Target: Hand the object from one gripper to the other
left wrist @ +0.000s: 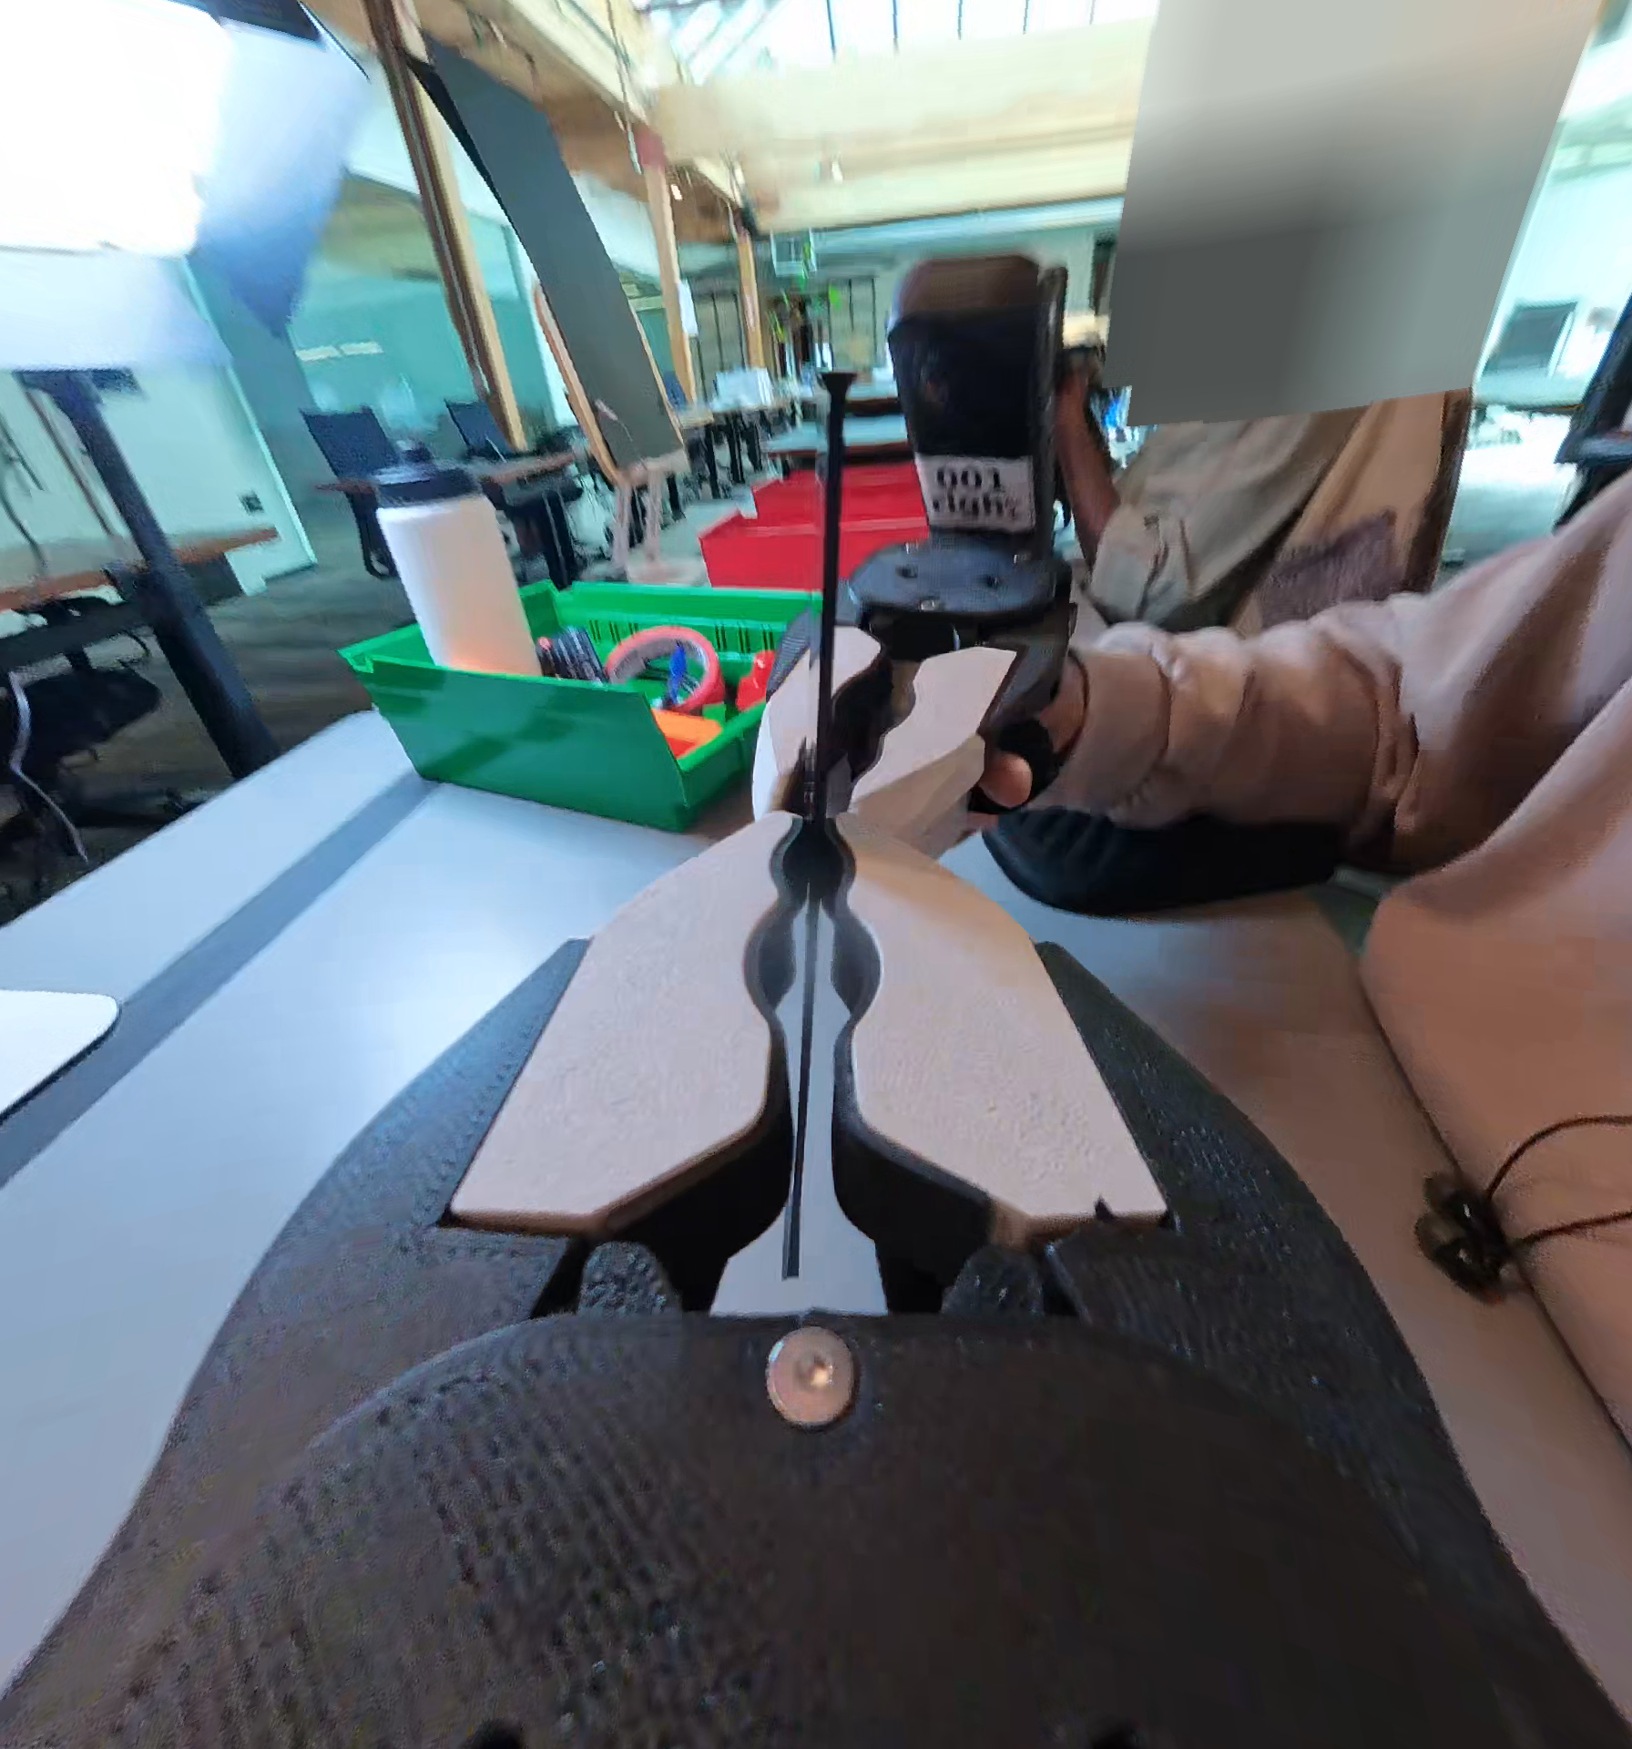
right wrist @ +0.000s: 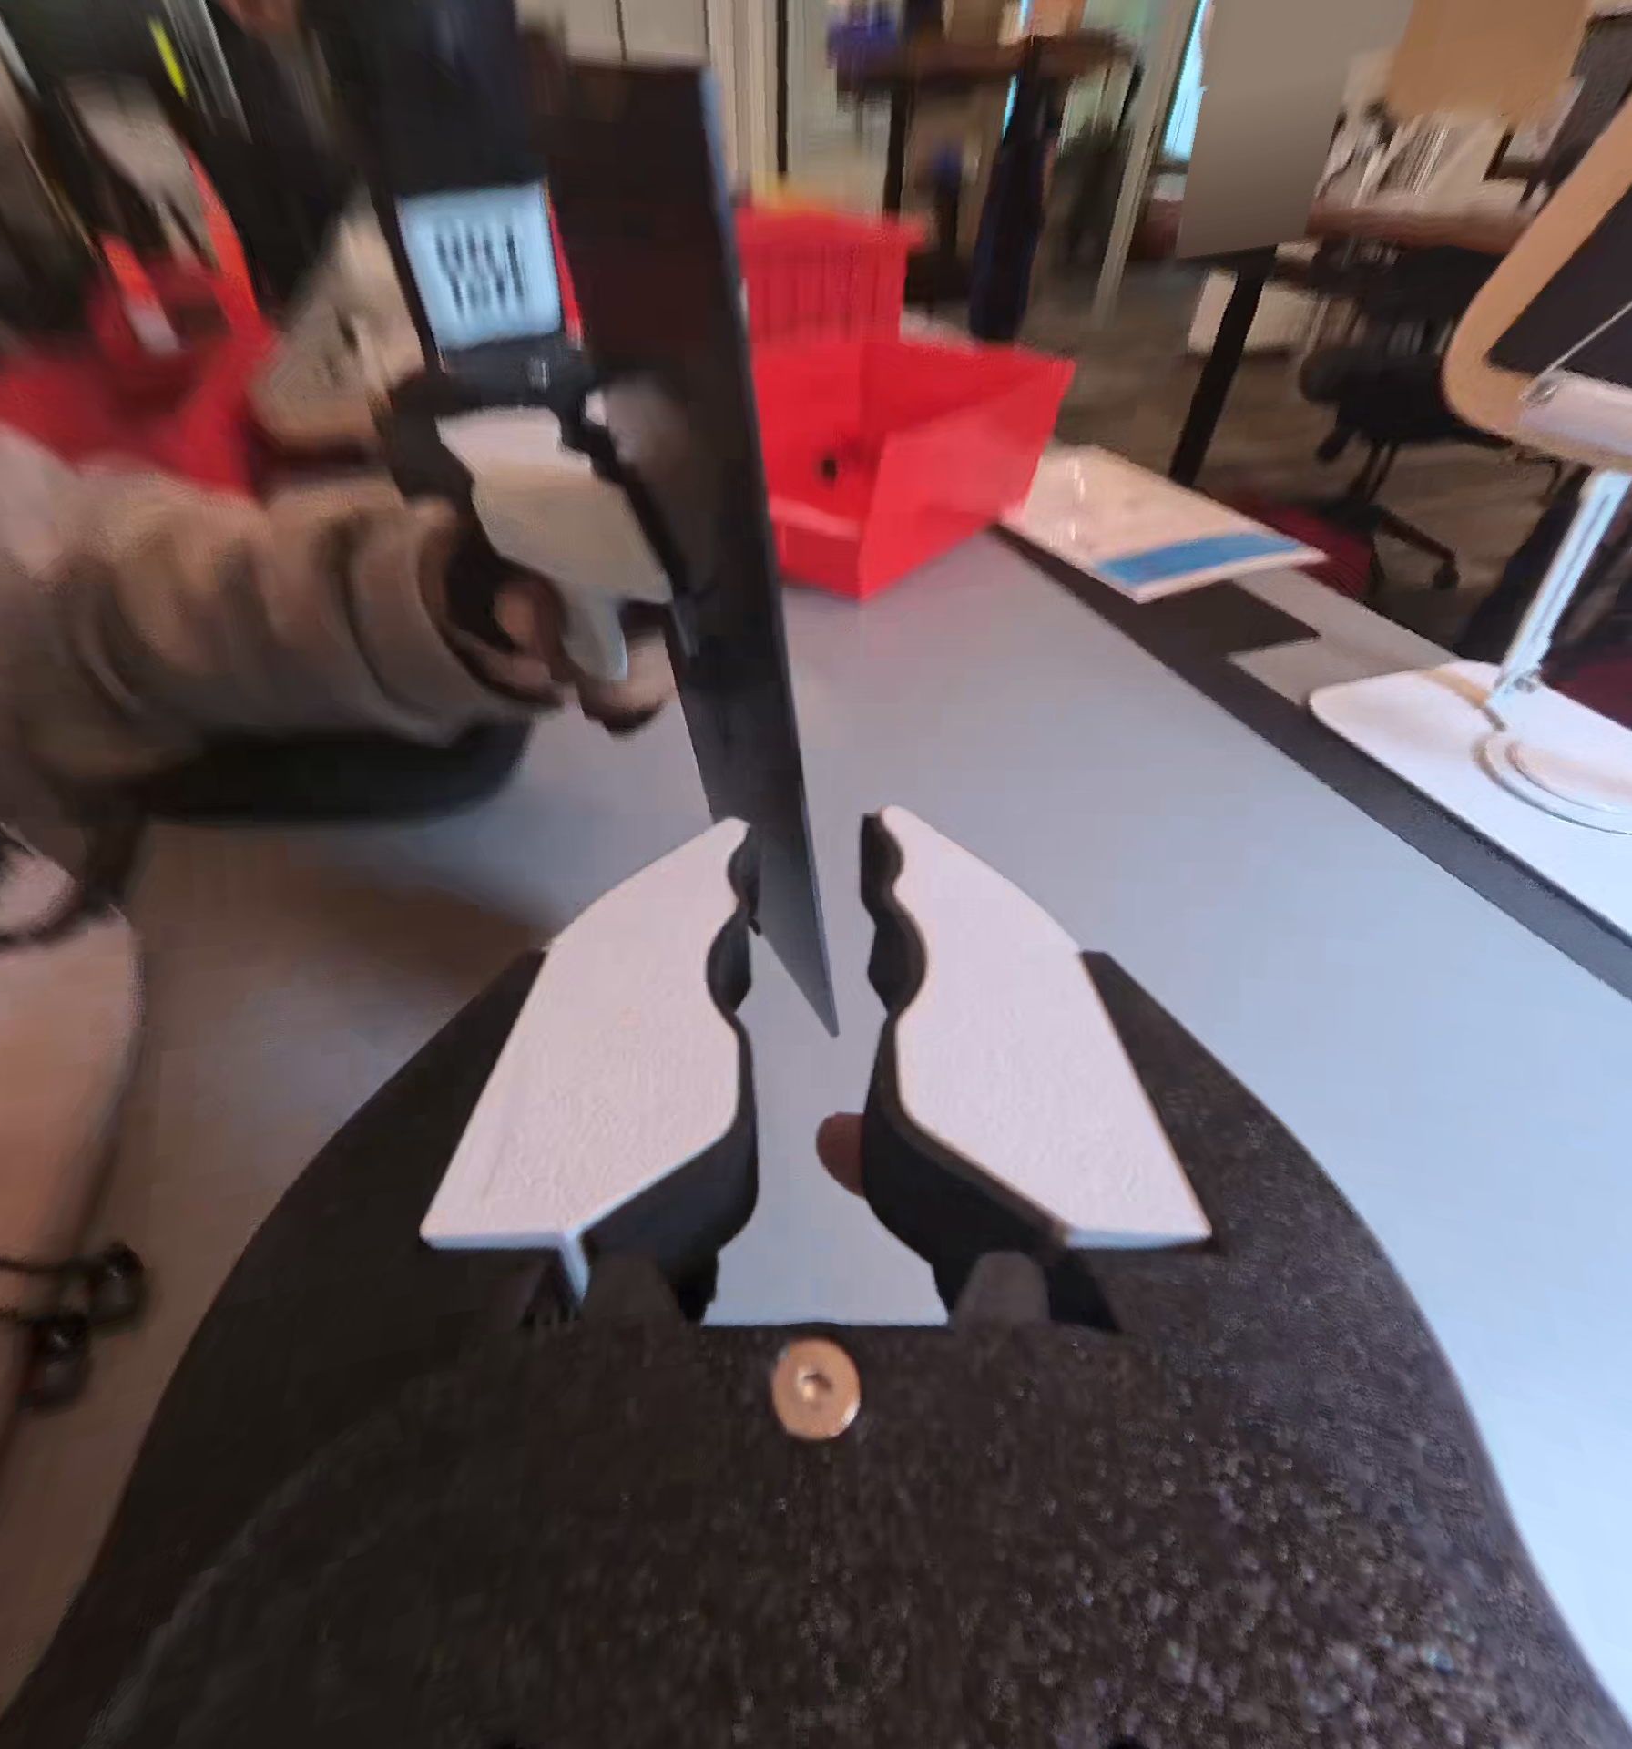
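Grey table point(right wrist: 1124, 776) | left gripper point(left wrist: 817, 833) clamps thin black plate point(right wrist: 699, 473) | right gripper point(right wrist: 807, 833) parted

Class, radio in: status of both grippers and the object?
Left gripper shut on thin black plate. Right gripper open, plate's lower tip between its fingers. Nothing in the way.

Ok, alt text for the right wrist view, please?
The right tool is open around the lower tip of a thin, flat black panel, which the left tool grips from the side. A red plastic bin sits behind on the grey table.
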A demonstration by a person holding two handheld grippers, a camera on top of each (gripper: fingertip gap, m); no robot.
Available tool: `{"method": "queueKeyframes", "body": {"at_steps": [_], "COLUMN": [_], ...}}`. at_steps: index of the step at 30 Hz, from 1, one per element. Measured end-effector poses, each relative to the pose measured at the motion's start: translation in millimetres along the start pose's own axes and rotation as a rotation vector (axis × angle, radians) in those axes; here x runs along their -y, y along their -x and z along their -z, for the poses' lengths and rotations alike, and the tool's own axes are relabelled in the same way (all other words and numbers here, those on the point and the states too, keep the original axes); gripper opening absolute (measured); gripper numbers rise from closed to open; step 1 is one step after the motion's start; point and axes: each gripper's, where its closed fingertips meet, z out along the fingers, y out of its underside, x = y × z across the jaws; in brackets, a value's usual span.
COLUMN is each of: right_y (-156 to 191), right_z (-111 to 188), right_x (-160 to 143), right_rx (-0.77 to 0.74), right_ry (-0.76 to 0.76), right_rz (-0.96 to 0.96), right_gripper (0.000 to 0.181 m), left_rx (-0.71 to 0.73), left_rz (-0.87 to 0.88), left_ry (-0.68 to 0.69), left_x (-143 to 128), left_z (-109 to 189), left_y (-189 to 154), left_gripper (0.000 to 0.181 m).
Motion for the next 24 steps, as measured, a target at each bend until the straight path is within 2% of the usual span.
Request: {"method": "queueKeyframes", "body": {"at_steps": [1, 3, 5, 8, 9, 10, 11, 14, 17, 19, 21, 24], "right_y": [-2, -3, 5, 26, 31, 36, 40, 38, 19, 5, -5, -7], "right_z": [5, 5, -4, -18, -20, -19, -17, -14, -3, 2, 7, 12], "right_x": [6, 4, -3, 6, 13, 22, 29, 27, 23, 18, 16, 19], "right_rx": [0.022, 0.068, 0.118, 0.237, 0.269, 0.299, 0.319, 0.279, 0.201, 0.077, -0.081, -0.301], "right_ry": [-0.063, -0.089, -0.111, -0.256, -0.317, -0.375, -0.403, -0.345, -0.334, -0.302, -0.249, -0.193], "right_rz": [-0.064, -0.147, -0.192, -0.347, -0.394, -0.414, -0.407, -0.31, -0.295, -0.147, 0.101, 0.538], "right_gripper": [0.027, 0.046, 0.054, 0.056, 0.049, 0.033, 0.006, 0.002, 0.002, 0.002, 0.001, 0.002], "left_rx": [0.021, 0.038, 0.038, -0.003, -0.014, -0.029, -0.04, -0.05, -0.01, 0.056, 0.073, -0.003], "left_rz": [0.013, 0.066, 0.164, 0.339, 0.386, 0.423, 0.447, 0.447, 0.452, 0.517, 0.631, 0.824], "left_ry": [-0.051, -0.187, -0.35, -0.561, -0.603, -0.62, -0.61, -0.559, -0.398, -0.319, -0.309, -0.343], "left_x": [8, 26, 45, 62, 62, 60, 56, 48, 29, 14, 4, 1], "left_z": [6, 19, 31, 43, 44, 42, 38, 33, 27, 25, 25, 21], "left_y": [4, 11, 17, 20, 20, 19, 18, 19, 30, 45, 55, 55], "left_gripper": [0.002, 0.002, 0.002, 0.002, 0.001, 0.002, 0.001, 0.002, 0.005, 0.013, 0.025, 0.042]}}
